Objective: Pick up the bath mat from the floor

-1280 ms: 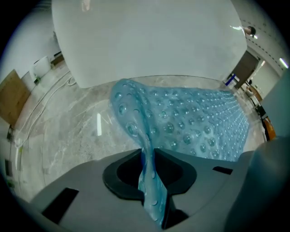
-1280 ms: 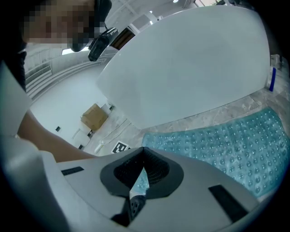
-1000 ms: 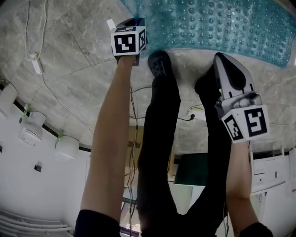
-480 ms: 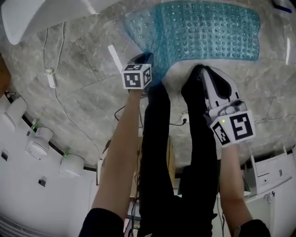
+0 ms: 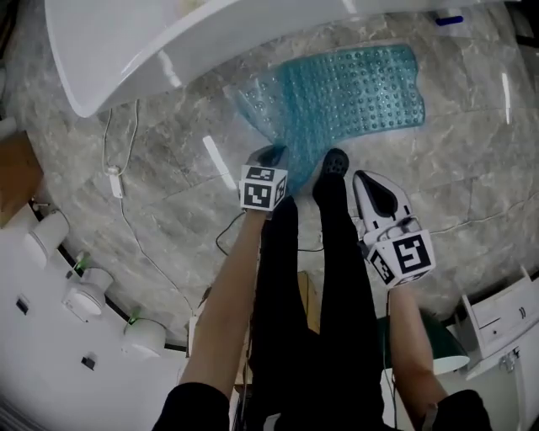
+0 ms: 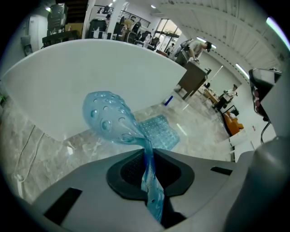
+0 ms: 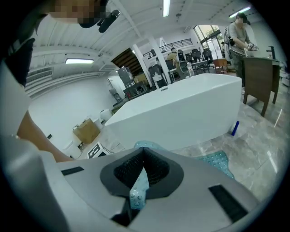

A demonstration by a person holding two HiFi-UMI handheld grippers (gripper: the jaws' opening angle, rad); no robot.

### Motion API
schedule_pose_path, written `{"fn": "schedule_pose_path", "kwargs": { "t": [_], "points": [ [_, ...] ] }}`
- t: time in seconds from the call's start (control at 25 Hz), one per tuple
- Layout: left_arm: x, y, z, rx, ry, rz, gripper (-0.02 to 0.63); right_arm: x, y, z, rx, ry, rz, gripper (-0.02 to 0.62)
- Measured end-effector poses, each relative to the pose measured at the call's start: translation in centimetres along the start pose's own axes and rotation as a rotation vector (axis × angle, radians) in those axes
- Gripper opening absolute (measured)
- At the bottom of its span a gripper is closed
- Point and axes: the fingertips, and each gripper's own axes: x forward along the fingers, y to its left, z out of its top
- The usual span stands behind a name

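Observation:
The teal studded bath mat (image 5: 354, 88) lies mostly on the marble floor beside the white bathtub (image 5: 160, 46). Its near left corner is pulled up and bunched. My left gripper (image 5: 268, 158) is shut on that corner. In the left gripper view the mat (image 6: 111, 120) runs as a thin strip down between the jaws of the left gripper (image 6: 149, 181). My right gripper (image 5: 364, 178) hangs right of the person's dark legs. In its own view the right gripper (image 7: 138, 188) is shut on a narrow fold of the mat (image 7: 139, 183).
A blue bottle (image 5: 448, 18) stands on the floor at the tub's far end. A cable with a white power strip (image 5: 114, 181) trails over the floor on the left. White round fixtures (image 5: 50, 236) line the left edge, and a white cabinet (image 5: 505, 324) stands at the right.
Both grippers have risen, drawing the mat's near edge up with them. The floor looks farther away, and the bathtub has come into the head view.

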Motion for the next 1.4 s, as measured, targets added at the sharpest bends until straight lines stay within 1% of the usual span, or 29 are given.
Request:
{"fn": "schedule_pose_path", "kwargs": {
  "t": [0.08,0.2,0.32,0.4,0.56,0.76,0.92,1.08,1.2,1.4],
  "points": [
    [-1.5,-3.1,1.9,0.013,-0.022,-0.025,0.044,-2.4,-0.6,1.5,0.004,-0.019,-0.015,0.012],
    [-3.7,-7.2,4.3,0.058,-0.049,-0.066,0.043,-5.4,-1.2,3.6,0.014,-0.043,-0.012,0.012],
    [-5.9,-10.4,7.0,0.099,-0.081,-0.074,0.043,-8.2,-2.5,6.0,-0.001,-0.076,-0.019,0.012],
    [-7.7,-12.7,8.6,0.1,-0.107,-0.075,0.043,-10.4,-3.4,7.4,-0.025,-0.086,-0.035,0.012],
    [-12.0,-16.6,11.9,0.108,-0.165,-0.103,0.042,-14.5,-4.3,10.2,-0.044,-0.119,-0.084,0.012],
    [-18.3,-20.5,15.7,0.112,-0.279,-0.155,0.041,-18.4,-4.0,12.6,-0.039,-0.165,-0.146,0.012],
    [-23.1,-21.9,18.2,0.13,-0.365,-0.167,0.041,-20.3,-3.4,14.4,-0.046,-0.21,-0.17,0.012],
    [-28.4,-21.5,19.6,0.171,-0.437,-0.142,0.043,-21.6,-1.5,16.5,-0.064,-0.25,-0.17,0.012],
    [-32.4,-21.0,19.5,0.214,-0.468,-0.112,0.042,-22.5,0.6,17.9,-0.08,-0.28,-0.16,0.012],
    [-38.8,-21.2,17.7,0.319,-0.524,-0.08,0.041,-24.5,5.4,20.1,-0.122,-0.351,-0.145,0.012]
  ]
}}
